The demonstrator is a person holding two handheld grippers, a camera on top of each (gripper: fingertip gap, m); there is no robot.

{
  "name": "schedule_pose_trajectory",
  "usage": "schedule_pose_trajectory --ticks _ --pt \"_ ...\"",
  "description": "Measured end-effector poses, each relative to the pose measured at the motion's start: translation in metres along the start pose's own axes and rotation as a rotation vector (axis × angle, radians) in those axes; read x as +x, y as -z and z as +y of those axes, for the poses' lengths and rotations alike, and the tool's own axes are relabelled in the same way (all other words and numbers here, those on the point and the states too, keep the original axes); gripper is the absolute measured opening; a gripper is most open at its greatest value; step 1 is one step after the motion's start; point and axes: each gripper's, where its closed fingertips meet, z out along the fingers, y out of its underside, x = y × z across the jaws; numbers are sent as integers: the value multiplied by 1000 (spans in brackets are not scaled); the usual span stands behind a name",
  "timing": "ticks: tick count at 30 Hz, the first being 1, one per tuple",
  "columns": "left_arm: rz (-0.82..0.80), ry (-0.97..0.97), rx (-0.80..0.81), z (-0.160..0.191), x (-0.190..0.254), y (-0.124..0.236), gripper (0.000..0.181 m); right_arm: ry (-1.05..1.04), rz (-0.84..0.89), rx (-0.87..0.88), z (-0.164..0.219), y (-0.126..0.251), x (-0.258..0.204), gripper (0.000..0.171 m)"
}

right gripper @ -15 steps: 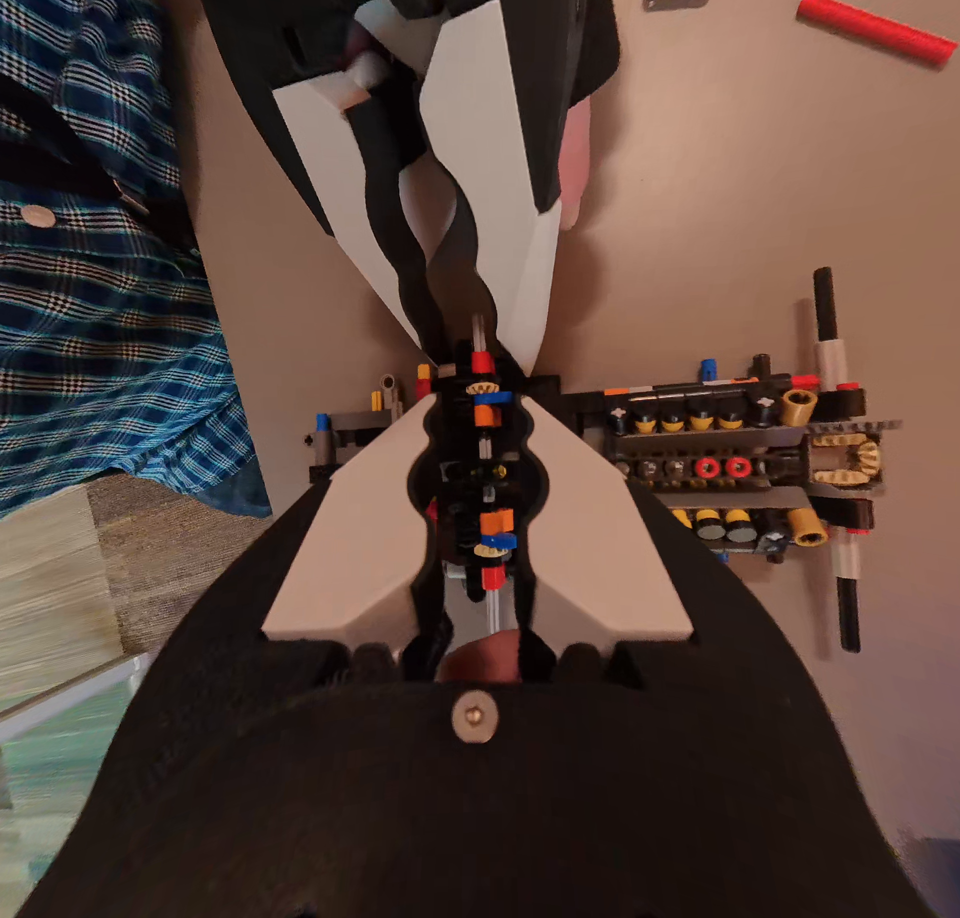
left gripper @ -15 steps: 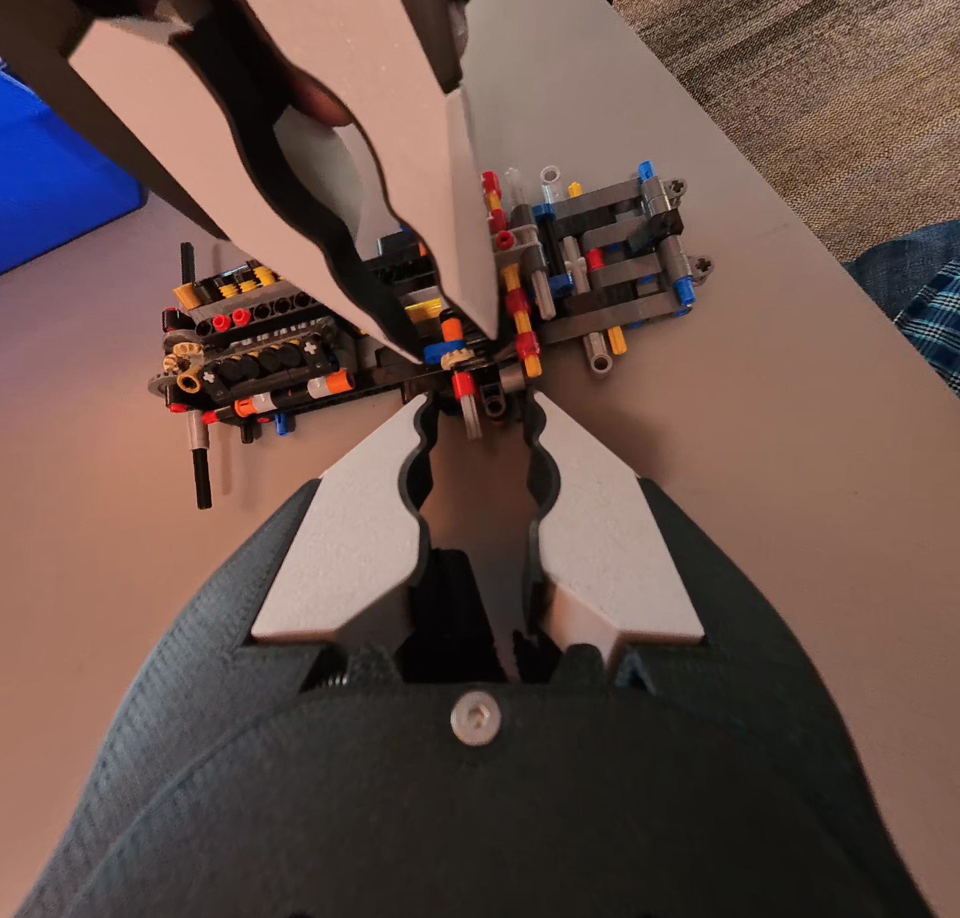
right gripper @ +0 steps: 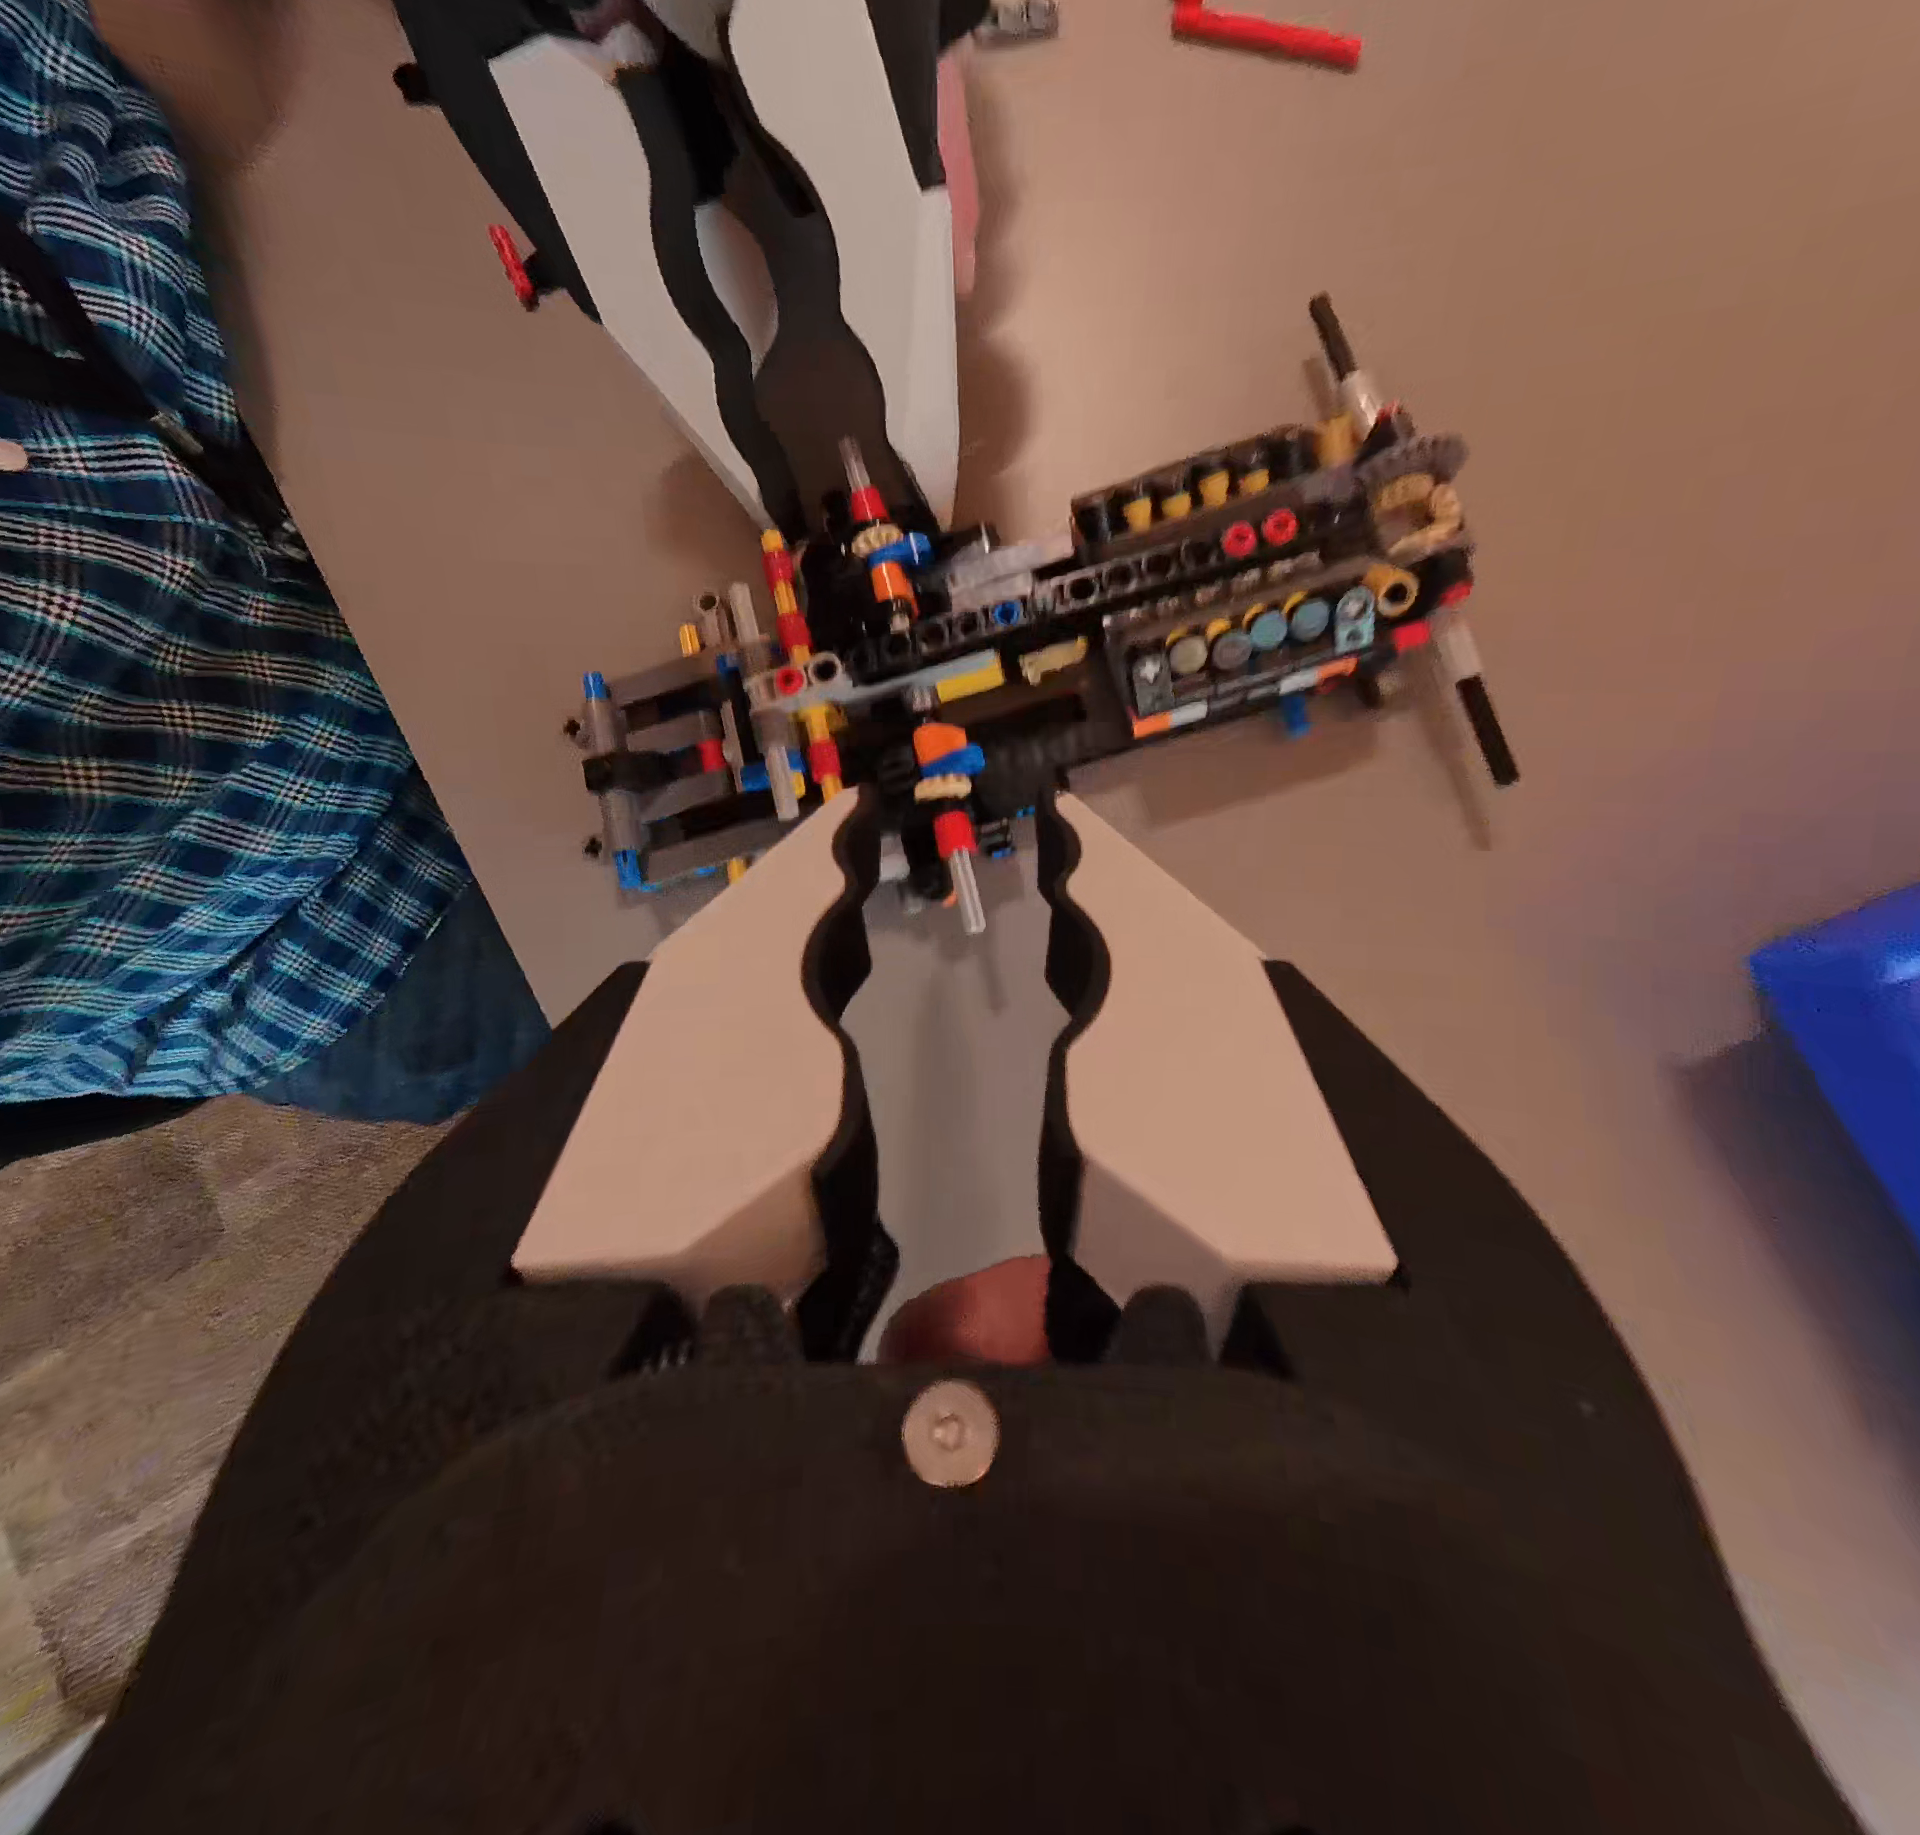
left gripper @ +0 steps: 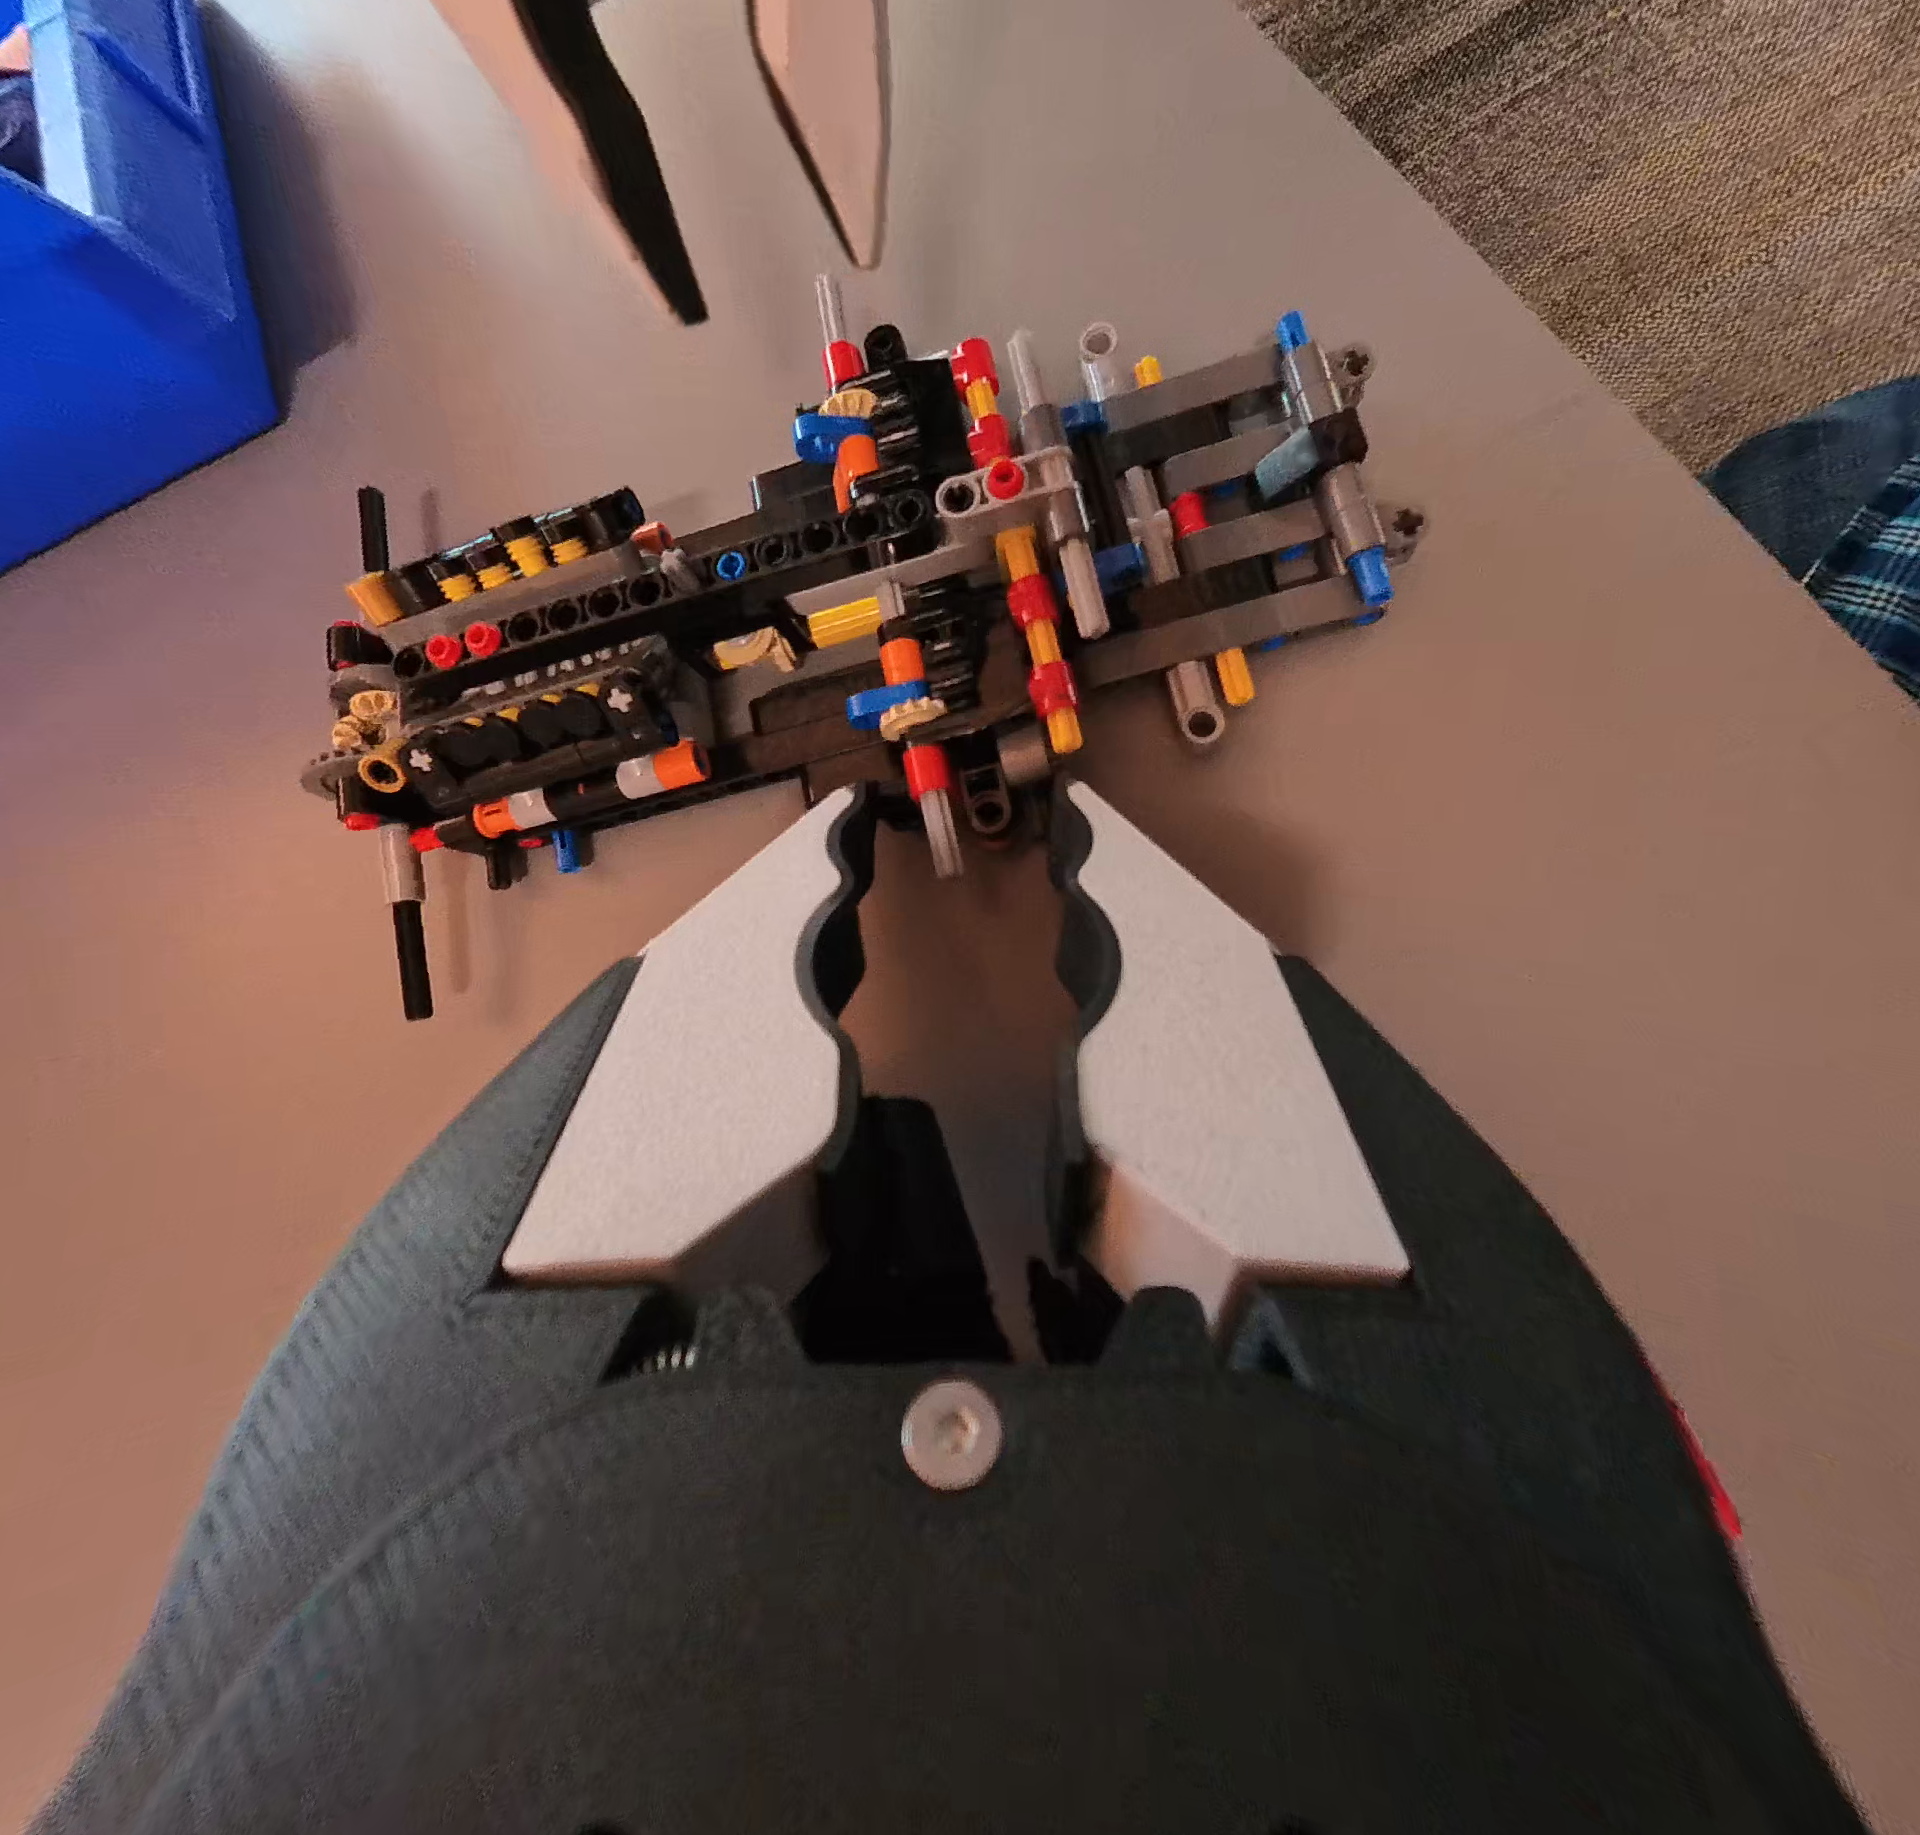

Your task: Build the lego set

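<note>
Lego chassis (left gripper: 883, 622) flat on the tan table (left gripper: 1455, 902), loose red piece (right gripper: 1262, 29) lying well apart. Left gripper (left gripper: 956, 819) spread wide at its near edge, empty. Right gripper (right gripper: 951, 829) spread too on the opposite side, pinching nothing.

An office-like or lab workroom is suggested by a plain beige table (left gripper: 1299, 954), speckled grey-brown carpet (left gripper: 1610, 123) seen at two o'clock, and a blue plastic bin (left gripper: 114, 258) kept at ten o'clock.
</note>
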Motion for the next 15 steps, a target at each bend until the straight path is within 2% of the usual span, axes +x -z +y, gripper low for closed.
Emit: schedule_pose_trajectory --ticks 3,8,12,15 --pt "8 -8 -7 1 -2 0 33 -42 -41 3 11 -9 3 31" --pt "16 -16 -14 1 -3 0 32 -108 -173 85 5 -22 -1 32" --pt "21 -7 -8 0 -3 -1 32 -88 -205 128 3 -24 -6 19" --pt "24 -3 -4 1 -4 -1 32 -59 -178 151 1 -24 -5 18"
